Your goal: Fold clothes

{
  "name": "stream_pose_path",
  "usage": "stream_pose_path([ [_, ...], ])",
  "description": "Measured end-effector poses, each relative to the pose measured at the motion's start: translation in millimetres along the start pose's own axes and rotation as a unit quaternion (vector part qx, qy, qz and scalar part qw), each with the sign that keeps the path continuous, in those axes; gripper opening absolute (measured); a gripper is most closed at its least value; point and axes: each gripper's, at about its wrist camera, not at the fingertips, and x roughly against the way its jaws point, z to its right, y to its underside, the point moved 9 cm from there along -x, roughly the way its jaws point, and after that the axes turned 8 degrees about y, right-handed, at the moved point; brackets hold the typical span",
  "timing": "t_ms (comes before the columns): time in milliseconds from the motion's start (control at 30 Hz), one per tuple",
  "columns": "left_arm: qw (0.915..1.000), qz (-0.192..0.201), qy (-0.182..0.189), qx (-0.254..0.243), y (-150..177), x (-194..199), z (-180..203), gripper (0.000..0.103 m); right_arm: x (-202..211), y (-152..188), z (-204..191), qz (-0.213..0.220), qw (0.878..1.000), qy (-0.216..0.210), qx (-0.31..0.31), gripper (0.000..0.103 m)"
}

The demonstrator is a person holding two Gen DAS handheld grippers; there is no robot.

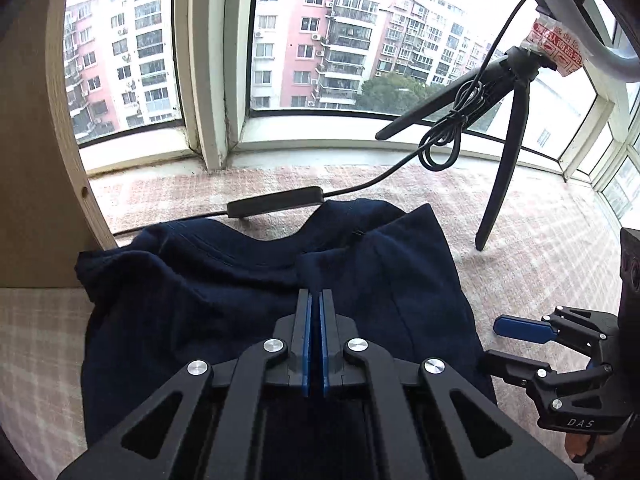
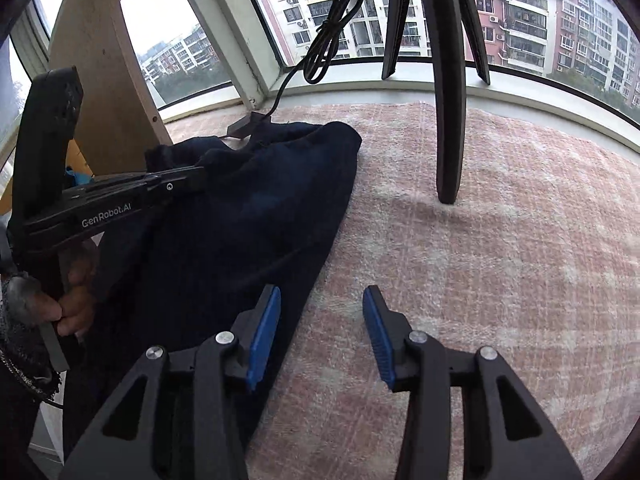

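A dark navy garment (image 1: 224, 292) lies crumpled on the pink checked cover (image 1: 520, 240), its collar end toward the window. My left gripper (image 1: 315, 294) sits over the garment's middle with its blue pads pressed together on a raised fold of the cloth. In the right wrist view the left gripper (image 2: 202, 172) reaches in from the left, held by a hand (image 2: 76, 304). My right gripper (image 2: 322, 292) stands open low over the garment's (image 2: 240, 216) right edge. One pad is over the cloth and the other over the cover, with nothing pinched. The left wrist view shows the right gripper (image 1: 498, 346) at the garment's right side.
A black tripod (image 1: 500, 168) stands on the cover to the right of the garment, its leg (image 2: 450, 120) close ahead of my right gripper. A black cable with an inline box (image 1: 276, 202) lies behind the collar. A wooden board (image 1: 48, 184) rises at the left. Windows close off the far side.
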Motion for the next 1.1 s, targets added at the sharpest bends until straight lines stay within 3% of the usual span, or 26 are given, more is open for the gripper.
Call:
stream_pose_path([
  [100,0.9995,-0.003,-0.031,0.006,-1,-1,-11,0.012,-1,-28,-2,0.026,1.0,-0.002,-0.009,0.043],
  [167,0.9987,0.004,-0.04,0.03,-5,6,-21,0.02,-10,-36,-15,0.024,1.0,-0.001,0.018,0.042],
  [233,0.9984,0.016,-0.03,0.045,-7,20,-27,0.021,-20,-44,-29,0.021,0.999,0.0,0.047,0.042],
  [300,0.9983,0.024,-0.025,0.047,-9,36,-30,0.021,-41,-43,-31,0.0,0.994,0.064,0.089,0.032],
  [333,0.9982,0.026,-0.018,0.05,-8,46,-31,0.021,-46,-42,-30,-0.009,0.992,0.078,0.094,0.032],
  [433,0.998,0.035,0.007,0.052,0,86,-28,0.022,-24,-43,-34,0.009,0.997,0.049,0.066,0.032],
  [567,0.9985,0.052,0.002,0.017,24,158,-23,0.028,15,-13,-74,0.002,0.996,-0.047,0.077,0.032],
  [667,0.9979,0.064,-0.01,0.005,50,210,-25,0.03,19,30,-112,-0.032,0.989,-0.08,0.116,0.032],
  [767,0.9973,0.071,-0.005,0.019,73,252,-29,0.03,1,51,-127,-0.057,0.986,-0.044,0.147,0.032],
  [833,0.9962,0.078,0.005,0.039,86,279,-32,0.029,3,51,-127,-0.046,0.988,-0.022,0.146,0.032],
  [900,0.9945,0.092,0.014,0.049,98,313,-33,0.029,28,47,-123,-0.032,0.993,-0.032,0.11,0.032],
  [967,0.9941,0.1,-0.004,0.041,113,342,-35,0.03,53,43,-117,-0.018,0.996,-0.044,0.072,0.032],
  [1100,0.9947,0.098,-0.03,0.008,162,389,-33,0.032,142,66,-102,0.034,0.998,-0.038,0.037,0.032],
])
